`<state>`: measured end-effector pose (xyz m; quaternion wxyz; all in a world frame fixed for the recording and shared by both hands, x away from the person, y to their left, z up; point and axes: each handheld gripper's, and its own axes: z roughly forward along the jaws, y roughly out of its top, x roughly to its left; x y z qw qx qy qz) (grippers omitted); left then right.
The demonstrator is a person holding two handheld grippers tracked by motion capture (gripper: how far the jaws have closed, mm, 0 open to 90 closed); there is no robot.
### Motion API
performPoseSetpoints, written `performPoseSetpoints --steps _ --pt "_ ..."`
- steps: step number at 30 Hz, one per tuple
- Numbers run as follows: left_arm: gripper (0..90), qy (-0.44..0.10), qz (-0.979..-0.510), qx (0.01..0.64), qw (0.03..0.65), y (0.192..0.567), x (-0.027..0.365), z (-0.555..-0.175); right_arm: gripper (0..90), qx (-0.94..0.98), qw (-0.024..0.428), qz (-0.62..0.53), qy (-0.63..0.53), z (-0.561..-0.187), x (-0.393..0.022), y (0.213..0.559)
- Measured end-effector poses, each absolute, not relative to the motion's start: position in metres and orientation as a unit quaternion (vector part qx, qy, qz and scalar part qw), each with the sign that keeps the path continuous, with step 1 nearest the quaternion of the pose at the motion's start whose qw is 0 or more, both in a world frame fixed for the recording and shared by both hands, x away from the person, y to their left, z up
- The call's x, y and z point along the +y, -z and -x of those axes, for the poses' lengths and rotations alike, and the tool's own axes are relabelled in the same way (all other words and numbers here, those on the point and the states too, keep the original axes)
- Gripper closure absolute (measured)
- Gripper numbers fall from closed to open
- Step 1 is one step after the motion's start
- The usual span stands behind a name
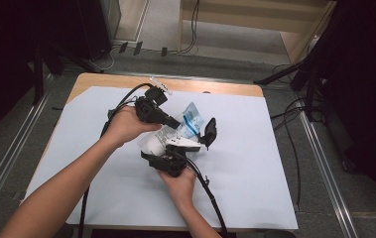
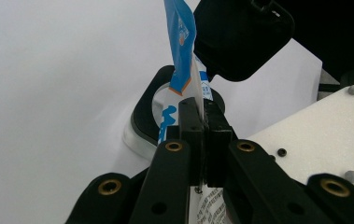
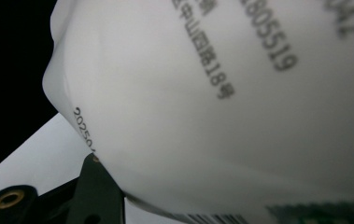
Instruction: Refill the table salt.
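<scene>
Overhead, both grippers' fingers apparently clamp a pouch [image 1: 188, 124] above the white-sheeted table [image 1: 255, 163], grey floor [image 1: 324, 163] around.

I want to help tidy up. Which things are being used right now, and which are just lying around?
Being used:
- blue and white packet
- left gripper, shut on the packet's edge
- right gripper, around the packet's white body

Just lying around:
- white sheet over the table
- loose cables on the floor

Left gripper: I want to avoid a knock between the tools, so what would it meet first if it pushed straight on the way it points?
Probably the right gripper's black finger, just beyond the pinched pouch; depth is unclear.
</scene>
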<state>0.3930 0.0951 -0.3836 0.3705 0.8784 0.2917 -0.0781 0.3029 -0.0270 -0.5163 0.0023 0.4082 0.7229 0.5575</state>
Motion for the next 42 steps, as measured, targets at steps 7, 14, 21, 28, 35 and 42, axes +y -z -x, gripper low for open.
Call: performPoseSetpoints --steps 7,14,21,28,35,42 --pt "90.0 0.075 -0.879 0.293 0.368 0.384 0.094 -0.393 50.8 0.722 -0.004 -0.408 -0.559 -0.3032 -0.0254 0.516" --pt "90.0 0.075 -0.877 0.292 0.373 0.3833 0.0956 -0.3939 51.0 0.728 -0.003 -0.405 -0.554 -0.3049 -0.0229 0.5127" --pt "90.0 0.076 -0.877 0.293 0.373 0.3839 0.0945 -0.3941 51.6 0.726 0.001 -0.407 -0.554 -0.3044 -0.0227 0.5124" --pt "90.0 0.074 -0.876 0.294 0.375 0.3847 0.093 -0.3951 51.6 0.722 -0.008 -0.409 -0.558 -0.3055 -0.0239 0.5119" --pt "90.0 0.076 -0.877 0.293 0.373 0.385 0.0911 -0.3947 51.7 0.719 -0.014 -0.408 -0.563 -0.3053 -0.0241 0.5112" --pt "90.0 0.075 -0.877 0.291 0.376 0.3858 0.0889 -0.3944 51.7 0.718 -0.016 -0.407 -0.564 -0.3057 -0.0251 0.5106"
